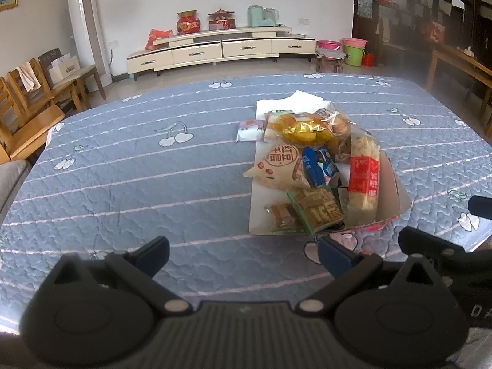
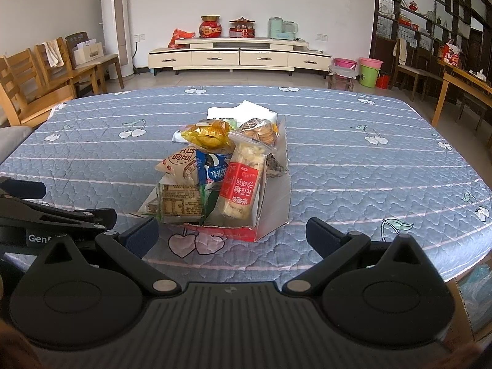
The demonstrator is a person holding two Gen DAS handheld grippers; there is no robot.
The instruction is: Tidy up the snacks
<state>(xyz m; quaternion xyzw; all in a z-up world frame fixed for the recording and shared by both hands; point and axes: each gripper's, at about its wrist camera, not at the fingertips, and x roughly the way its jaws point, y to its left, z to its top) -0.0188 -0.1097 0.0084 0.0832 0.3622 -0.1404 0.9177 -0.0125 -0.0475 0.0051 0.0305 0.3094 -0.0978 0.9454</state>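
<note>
A quilted table bears an open box heaped with snack packets. The left gripper and right gripper hang near it, jaws spread, holding nothing. Sorting looks unstarted; next, 1 gripper needs a top packet.

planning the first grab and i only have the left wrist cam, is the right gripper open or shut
observer: Open. The right gripper has its fingers spread wide with nothing between them, just short of the box.
operator: what does the box look like from that side
observer: Its near wall is red and low, and the snack packs stick up well above it.
</note>
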